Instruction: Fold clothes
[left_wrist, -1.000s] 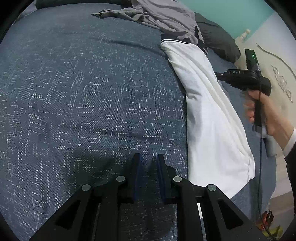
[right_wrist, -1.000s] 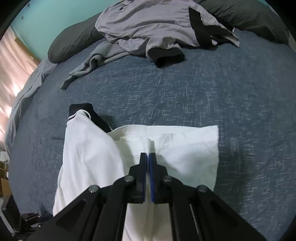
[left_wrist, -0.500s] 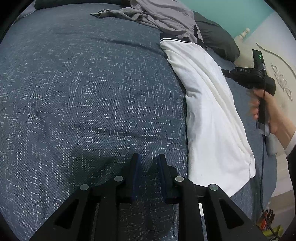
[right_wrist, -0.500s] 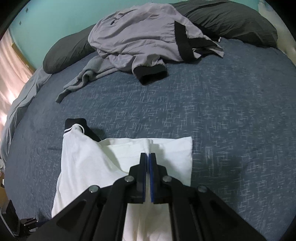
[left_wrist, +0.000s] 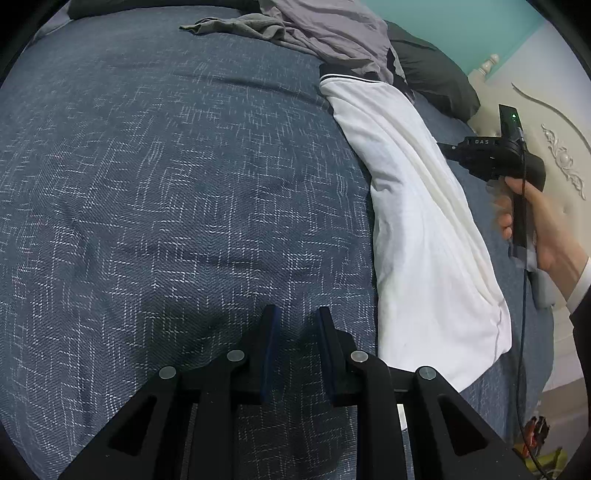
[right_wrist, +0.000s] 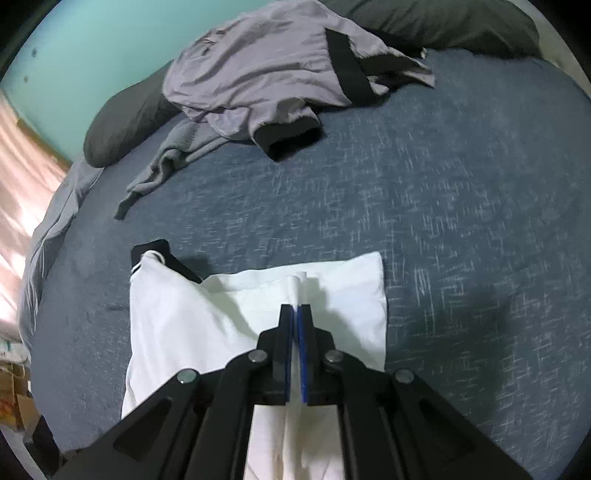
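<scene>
The right gripper (right_wrist: 295, 308), pinching a white shirt (right_wrist: 207, 325), has dragged it toward nine o'clock mid-fold; next, lay it flat, while the left gripper (left_wrist: 294, 314) hovers slightly open, empty.

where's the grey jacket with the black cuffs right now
In the right wrist view the grey jacket lies crumpled at the far end of the bed, against the dark pillows.

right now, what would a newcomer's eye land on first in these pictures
The white garment stands out brightest against the dark blue bedspread, with the right claw shut on a pinch of its fabric. Behind it, a rumpled grey garment with black cuffs is heaped near the dark pillows. The left claw hangs slightly open over bare bedspread.
</scene>
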